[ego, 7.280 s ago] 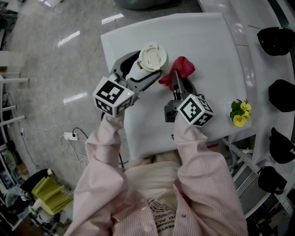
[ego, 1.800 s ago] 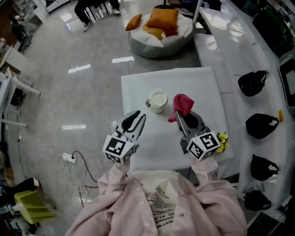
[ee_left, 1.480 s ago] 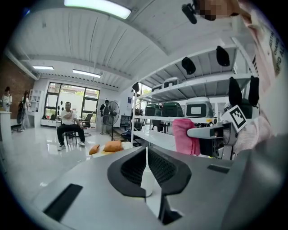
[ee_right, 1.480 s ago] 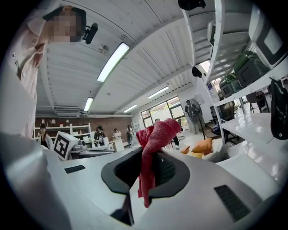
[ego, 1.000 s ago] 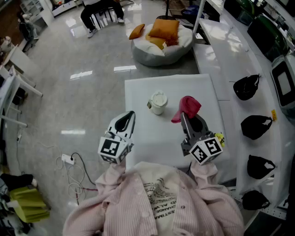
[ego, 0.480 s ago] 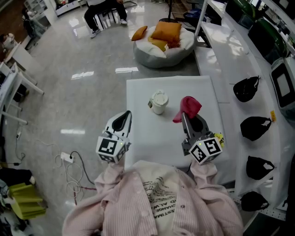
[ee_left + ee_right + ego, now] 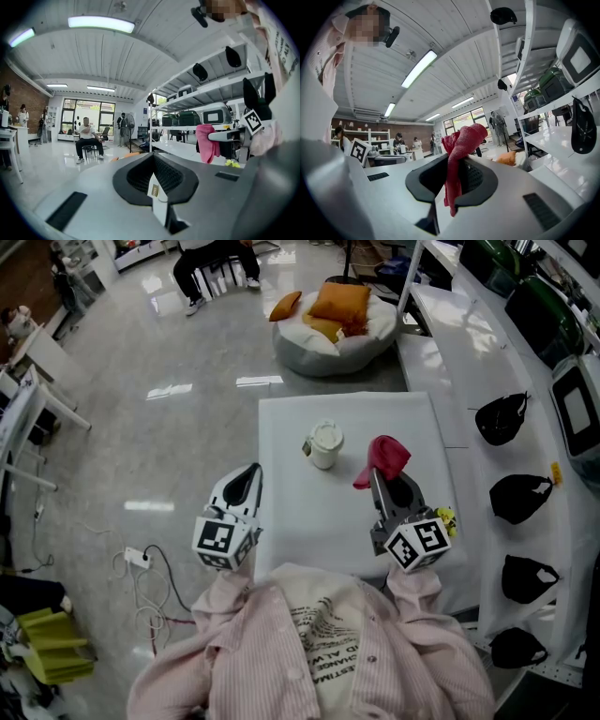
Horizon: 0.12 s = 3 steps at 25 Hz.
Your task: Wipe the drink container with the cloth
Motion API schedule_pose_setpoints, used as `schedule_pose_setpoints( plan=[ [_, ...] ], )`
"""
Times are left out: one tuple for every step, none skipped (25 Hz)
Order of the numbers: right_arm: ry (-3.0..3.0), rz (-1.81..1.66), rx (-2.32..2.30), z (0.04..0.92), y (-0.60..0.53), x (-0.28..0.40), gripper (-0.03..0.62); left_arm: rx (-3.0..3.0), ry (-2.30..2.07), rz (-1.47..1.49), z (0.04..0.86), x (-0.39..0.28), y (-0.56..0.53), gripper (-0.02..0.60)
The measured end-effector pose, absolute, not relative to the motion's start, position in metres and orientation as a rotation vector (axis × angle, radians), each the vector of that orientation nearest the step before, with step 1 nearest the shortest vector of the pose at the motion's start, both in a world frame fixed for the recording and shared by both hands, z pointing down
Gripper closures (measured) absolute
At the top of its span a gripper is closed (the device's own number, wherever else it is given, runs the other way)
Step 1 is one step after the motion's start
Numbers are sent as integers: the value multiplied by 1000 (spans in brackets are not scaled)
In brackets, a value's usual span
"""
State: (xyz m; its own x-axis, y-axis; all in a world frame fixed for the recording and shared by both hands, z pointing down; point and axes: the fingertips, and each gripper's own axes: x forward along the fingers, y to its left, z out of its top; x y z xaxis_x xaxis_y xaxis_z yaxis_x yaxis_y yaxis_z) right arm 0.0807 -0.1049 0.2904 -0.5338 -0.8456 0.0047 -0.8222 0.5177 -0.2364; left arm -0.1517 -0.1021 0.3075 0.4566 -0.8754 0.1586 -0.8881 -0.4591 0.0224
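Currently: left gripper (image 7: 249, 474) jaws together, empty; right gripper (image 7: 379, 476) clamped on cloth (image 7: 386, 456) — drink container (image 7: 323, 445) unheld, could be tipped if wiped unsteadied.

1. White round lidded drink cup (image 7: 323, 444): stands upright, lid on, on the white worktop (image 7: 412, 423).
2. Crumpled red fabric cloth (image 7: 386, 455): pinched in the right claw (image 7: 377, 477), bunched beyond its tips, near the cup but apart from it.

The left claw (image 7: 156, 190) points out level, its jaws pressed together. Right of it and further off, the right claw (image 7: 218, 136) pinches a pink cloth (image 7: 206, 143) that hangs down. Far off to its left a person (image 7: 87, 140) sits.
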Motion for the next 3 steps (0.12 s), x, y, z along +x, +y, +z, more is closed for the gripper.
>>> schedule_pose_setpoints(
  plan=[
    [2638,-323,-1458,291,-105,81,554,2589,-1580,190,308,-153,-102,580],
    [2637,-325,-1460,292,-106,82,554,2586,-1584,192,308,-154,-102,580],
    [2637,-327,-1462,292,-106,82,554,2584,-1587,194,308,-154,-102,580]
  ],
)
